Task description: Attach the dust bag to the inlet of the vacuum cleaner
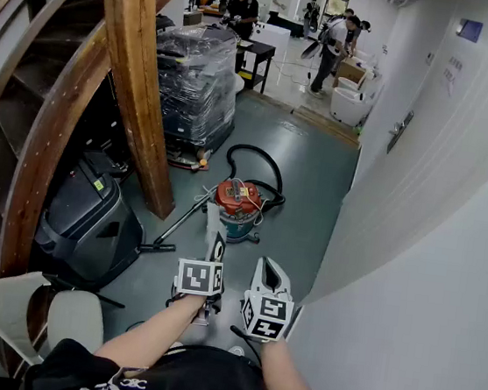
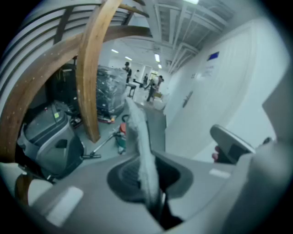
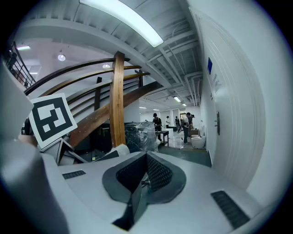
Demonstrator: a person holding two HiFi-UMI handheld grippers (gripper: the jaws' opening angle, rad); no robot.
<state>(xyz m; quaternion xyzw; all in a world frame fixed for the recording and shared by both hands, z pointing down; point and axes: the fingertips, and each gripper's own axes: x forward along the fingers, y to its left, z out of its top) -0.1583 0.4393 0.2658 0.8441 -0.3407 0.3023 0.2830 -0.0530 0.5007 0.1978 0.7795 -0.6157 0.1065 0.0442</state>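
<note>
Clamps the dust bag (image 2: 139,137) edge-on in the left gripper (image 1: 217,248), jaws shut on its lower part, to keep the white sheet standing up past the jaw tips rather than drooping. Tilts that gripper down toward the floor (image 1: 314,198), seemingly to aim the bag at the vacuum cleaner (image 1: 238,205) ahead. Carries the bag well apart from the cleaner, with bare floor between, so no fitting yet.

Leaves the cleaner upright on the floor, red top uppermost, black hose (image 1: 262,158) looped behind it and the wand (image 1: 174,225) lying out toward the dark floor machine (image 1: 83,214). Gives no clear sight of the inlet from here: too small to tell.

Holds the right gripper (image 3: 145,157) just beside the left, nearly level, jaws pressed together on nothing. Probably keeps it free to steady the cleaner or spread the bag's collar once close.

Judging by the gap, calls for walking up and crouching first, then turning the bag's opening toward the inlet. Risks a slip or a crease from gripping a soft, thin sheet by one edge alone; hence, likely, the firm closed hold.
</note>
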